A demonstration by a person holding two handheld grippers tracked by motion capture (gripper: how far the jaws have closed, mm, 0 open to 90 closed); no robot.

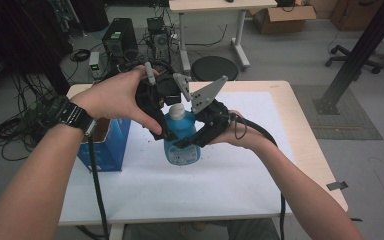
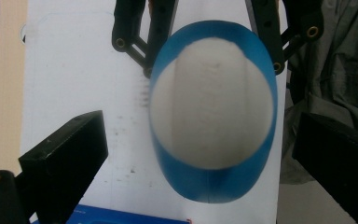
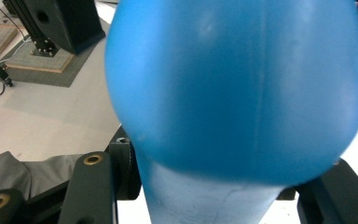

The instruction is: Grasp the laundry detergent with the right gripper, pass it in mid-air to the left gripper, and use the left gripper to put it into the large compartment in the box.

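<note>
A blue bottle (image 1: 182,140) with a white cap (image 1: 178,110) is seen standing upright on the white mat (image 1: 240,165) that covers the table (image 1: 310,150). This bottle serves as the landmark for everything else.

The right gripper (image 1: 200,137) is brought in from the bottle's right side, and its jaws are clamped on the bottle's body below the shoulder. In the right gripper view the blue bottle (image 3: 235,88) is pressed close between the two black jaws at the bottom corners, so it is held firmly at the narrowest setting these jaws reach.

The left gripper (image 1: 165,107) is held by the person's left hand (image 1: 115,95) directly above the bottle, pointing down at the cap. In the left gripper view the white cap (image 2: 212,102) and the blue shoulder around it are seen from above, with the two black jaws set wide on either side of it; neither jaw is touching the cap, so nothing is held.

A blue box (image 1: 105,145) is standing on the table just to the left of the bottle, partly hidden behind the left wrist.

A grey three-cornered plate (image 1: 207,92) is seen just above and to the right of the cap.
</note>
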